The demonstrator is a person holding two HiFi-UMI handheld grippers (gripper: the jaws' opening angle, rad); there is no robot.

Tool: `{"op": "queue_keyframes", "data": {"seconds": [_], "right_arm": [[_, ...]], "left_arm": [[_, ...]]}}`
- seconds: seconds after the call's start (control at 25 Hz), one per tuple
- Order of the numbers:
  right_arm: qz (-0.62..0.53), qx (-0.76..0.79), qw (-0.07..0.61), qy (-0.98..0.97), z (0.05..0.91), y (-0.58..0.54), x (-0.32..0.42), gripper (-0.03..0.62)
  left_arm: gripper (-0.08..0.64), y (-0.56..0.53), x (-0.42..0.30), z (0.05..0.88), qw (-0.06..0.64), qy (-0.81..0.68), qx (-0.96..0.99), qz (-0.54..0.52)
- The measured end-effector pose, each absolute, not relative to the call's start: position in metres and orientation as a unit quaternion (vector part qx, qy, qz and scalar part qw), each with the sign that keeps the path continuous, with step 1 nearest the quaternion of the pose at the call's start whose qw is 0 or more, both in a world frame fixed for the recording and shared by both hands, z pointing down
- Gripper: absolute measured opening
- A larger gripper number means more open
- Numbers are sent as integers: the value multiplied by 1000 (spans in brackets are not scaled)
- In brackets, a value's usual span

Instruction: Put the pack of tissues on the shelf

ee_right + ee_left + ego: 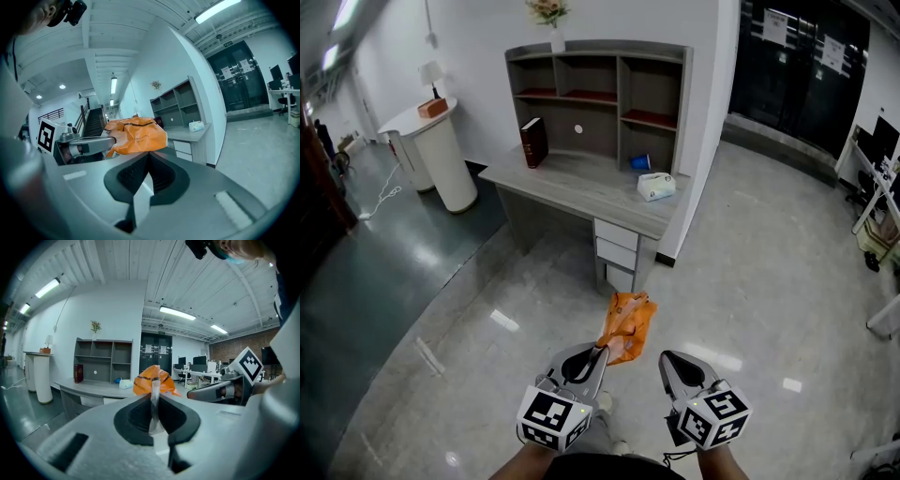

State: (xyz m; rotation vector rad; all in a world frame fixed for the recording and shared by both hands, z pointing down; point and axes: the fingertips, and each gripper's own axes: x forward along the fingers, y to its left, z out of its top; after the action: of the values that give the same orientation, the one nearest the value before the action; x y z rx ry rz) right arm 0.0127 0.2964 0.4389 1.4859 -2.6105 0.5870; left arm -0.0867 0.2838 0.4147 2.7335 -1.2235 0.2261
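**Head view with both gripper views.** The pack of tissues (627, 327) is a soft packet in glossy orange film, creased and puckered. A dark band runs across its top, and small print on one face is too fine to read. At its near end the film gathers into a thin, pale flap.

The left gripper (601, 350) has its jaws pressed together on that flap. The pack hangs just beyond the jaw tips and points away from the person, clear of the pale floor (769, 281) and resting on nothing. In the left gripper view the flap stands upright in the seam between the jaws, and the orange body (154, 379) bulges directly above and ahead of the tips.

The right gripper (665, 356) is just beside the left one, apart from the pack. Its jaws meet along their whole length with nothing between them. From its own view the pack (136, 135) appears ahead and to the left, at the end of the left gripper (89, 145).

The grey desk (572, 185) and its shelf unit (685, 103) stand well apart from the pack, across the open floor. A white tissue box (656, 186) lies near the desk's right front corner. A blue cup (640, 161) is behind the box, and a dark red book (534, 142) stands towards the left rear edge.
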Motion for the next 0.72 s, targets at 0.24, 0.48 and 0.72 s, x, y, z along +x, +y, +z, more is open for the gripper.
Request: {"op": "queue_keyframes", "data": {"seconds": [0.24, 0.48, 0.72], "right_arm": [[189, 489, 46, -850, 438, 270, 18, 2], [192, 497, 52, -845, 442, 236, 19, 2], [188, 497, 58, -845, 440, 194, 13, 2]], "left_arm": [[2, 254, -79, 415, 68, -399, 912, 73], [2, 219, -75, 418, 73, -391, 915, 68], [2, 177, -79, 419, 78, -385, 917, 68]]}}
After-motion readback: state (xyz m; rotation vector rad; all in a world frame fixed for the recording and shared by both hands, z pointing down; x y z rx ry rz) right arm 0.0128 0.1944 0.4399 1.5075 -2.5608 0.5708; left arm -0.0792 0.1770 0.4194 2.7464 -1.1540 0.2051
